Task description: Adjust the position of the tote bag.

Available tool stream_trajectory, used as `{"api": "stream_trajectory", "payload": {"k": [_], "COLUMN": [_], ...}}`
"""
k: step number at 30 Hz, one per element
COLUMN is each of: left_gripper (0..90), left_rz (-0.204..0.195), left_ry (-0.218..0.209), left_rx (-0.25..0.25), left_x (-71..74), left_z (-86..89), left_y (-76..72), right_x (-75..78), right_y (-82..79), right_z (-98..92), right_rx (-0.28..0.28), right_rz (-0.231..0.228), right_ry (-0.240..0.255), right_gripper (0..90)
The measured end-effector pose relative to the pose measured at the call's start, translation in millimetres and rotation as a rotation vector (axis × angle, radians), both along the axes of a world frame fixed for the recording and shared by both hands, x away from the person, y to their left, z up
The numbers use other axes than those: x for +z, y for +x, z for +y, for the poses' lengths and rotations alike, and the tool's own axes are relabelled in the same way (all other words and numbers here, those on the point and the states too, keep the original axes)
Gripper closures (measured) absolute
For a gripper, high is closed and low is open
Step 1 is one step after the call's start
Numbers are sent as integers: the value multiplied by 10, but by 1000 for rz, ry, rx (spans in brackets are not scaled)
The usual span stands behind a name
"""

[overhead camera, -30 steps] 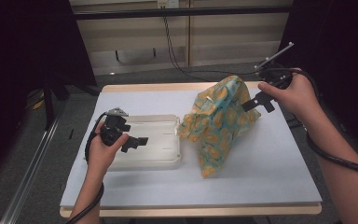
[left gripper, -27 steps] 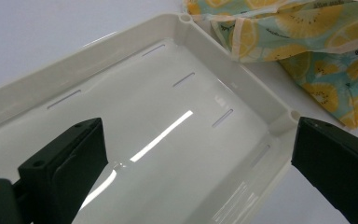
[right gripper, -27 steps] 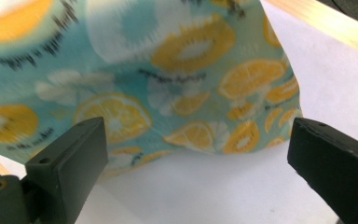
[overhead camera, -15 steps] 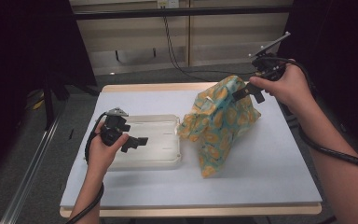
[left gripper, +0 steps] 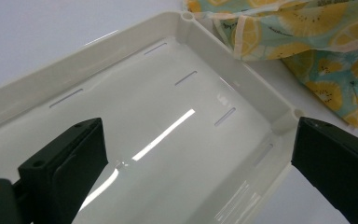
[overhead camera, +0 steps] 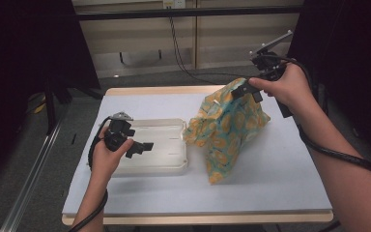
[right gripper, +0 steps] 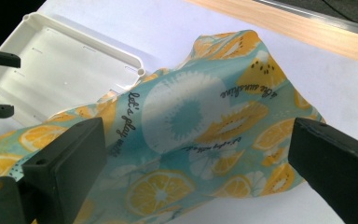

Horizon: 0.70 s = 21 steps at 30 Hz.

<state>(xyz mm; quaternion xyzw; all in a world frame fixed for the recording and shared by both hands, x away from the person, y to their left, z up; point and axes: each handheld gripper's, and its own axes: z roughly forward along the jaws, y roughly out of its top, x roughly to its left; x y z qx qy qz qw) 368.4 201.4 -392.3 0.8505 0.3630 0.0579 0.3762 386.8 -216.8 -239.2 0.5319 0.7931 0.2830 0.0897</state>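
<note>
Right now the right gripper (overhead camera: 245, 92) hovers at the top of a fruit-print cloth bag (overhead camera: 231, 126), teal with orange and lemon slices, which stands rumpled on the white table cover (overhead camera: 280, 169) right of centre. In the right gripper view its two black jaws stand wide apart with nothing between them, the bag's printed fabric (right gripper: 191, 116) bulging up just beyond them; whether the tips touch the cloth cannot be told. The bag's lower left edge lies against, and slightly over, the far right corner of a shallow white plastic tray (overhead camera: 166, 162) that sits flat on the left half of the table. The left gripper (overhead camera: 142, 146) is held over that tray, near its left end, and in the left gripper view its jaws are likewise spread wide and empty, looking down into the glossy tray floor (left gripper: 168, 140) with its small slots, the bag (left gripper: 307, 42) showing past the tray's corner.
</note>
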Motion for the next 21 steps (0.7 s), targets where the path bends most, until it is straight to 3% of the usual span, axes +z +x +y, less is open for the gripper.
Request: {"api": "stream_trajectory", "payload": {"k": [13,21], "left_gripper": [30,31], "left_rz": [3,-1], "left_ry": [0,2], "left_rx": [-8,-4], "left_x": [-1,0], "left_z": [-15,-11], "left_y": [-3,-5], "right_x": [106,40], "right_y": [-12,18], "right_z": [65,160], "right_rx": [-20,-24], "right_rz": [5,14], "right_ry": [-48,-47], "right_gripper": [51,62]}}
